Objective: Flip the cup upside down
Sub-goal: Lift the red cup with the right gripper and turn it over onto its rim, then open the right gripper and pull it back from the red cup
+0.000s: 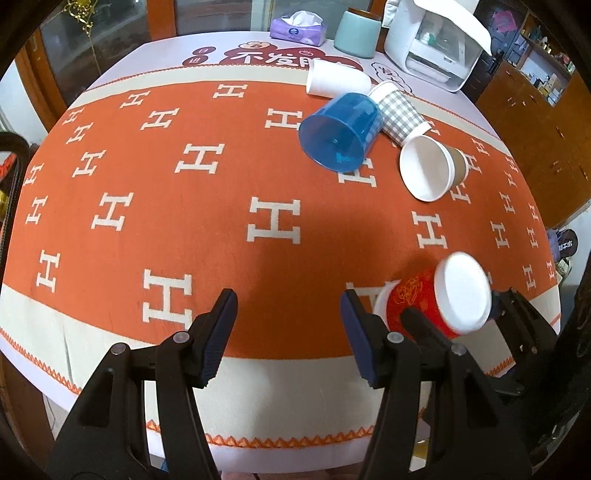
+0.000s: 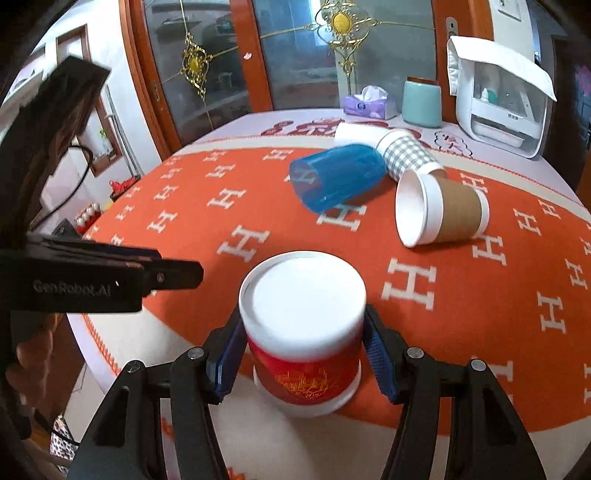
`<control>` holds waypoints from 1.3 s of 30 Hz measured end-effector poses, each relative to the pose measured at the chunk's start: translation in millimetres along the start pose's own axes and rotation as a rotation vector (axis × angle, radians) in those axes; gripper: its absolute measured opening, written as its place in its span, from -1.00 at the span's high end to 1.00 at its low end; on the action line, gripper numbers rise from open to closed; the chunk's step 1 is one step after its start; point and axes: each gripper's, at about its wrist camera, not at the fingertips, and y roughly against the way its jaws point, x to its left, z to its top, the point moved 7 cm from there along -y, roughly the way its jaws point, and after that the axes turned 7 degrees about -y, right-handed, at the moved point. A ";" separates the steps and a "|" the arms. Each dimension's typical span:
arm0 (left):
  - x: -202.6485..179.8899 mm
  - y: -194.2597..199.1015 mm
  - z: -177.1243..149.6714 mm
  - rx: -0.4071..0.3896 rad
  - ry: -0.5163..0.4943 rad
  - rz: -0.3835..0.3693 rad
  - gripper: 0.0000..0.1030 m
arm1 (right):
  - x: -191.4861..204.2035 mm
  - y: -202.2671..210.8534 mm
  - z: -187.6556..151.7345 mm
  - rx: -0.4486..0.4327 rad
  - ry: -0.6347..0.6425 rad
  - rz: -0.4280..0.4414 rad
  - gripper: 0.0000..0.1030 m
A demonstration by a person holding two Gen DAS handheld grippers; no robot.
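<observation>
A red paper cup (image 2: pixel 304 365) with gold print stands upside down near the table's front edge, white base up. My right gripper (image 2: pixel 303 354) has a blue-padded finger on each side of it, touching its sides. In the left wrist view the same cup (image 1: pixel 436 299) sits at the right between the right gripper's black fingers (image 1: pixel 424 325). My left gripper (image 1: pixel 288 332) is open and empty above the front edge, left of the cup.
A blue plastic cup (image 1: pixel 340 133), a grey checked cup (image 1: pixel 400 112), a white cup (image 1: pixel 336 79) and a brown-sleeved cup (image 1: pixel 432 168) lie on their sides on the orange cloth (image 1: pixel 184 206). A tissue pack (image 1: pixel 297 27), teal canister (image 1: pixel 356 33) and white appliance (image 1: pixel 432 48) stand behind.
</observation>
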 end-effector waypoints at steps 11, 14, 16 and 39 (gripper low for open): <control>-11.0 9.8 -11.0 0.008 -0.026 0.006 -0.08 | -13.9 22.0 -4.3 0.010 -0.111 0.032 -0.59; -15.5 14.2 -16.1 0.015 -0.036 0.004 -0.11 | -14.9 33.7 -5.7 0.012 -0.134 0.040 -0.59; -19.0 17.9 -19.4 0.018 -0.044 0.002 -0.15 | -15.5 42.6 -8.2 0.014 -0.153 0.045 -0.59; -54.5 117.6 0.3 -0.129 -0.140 0.094 -0.21 | -21.0 158.2 36.5 0.059 -0.240 -0.030 -0.59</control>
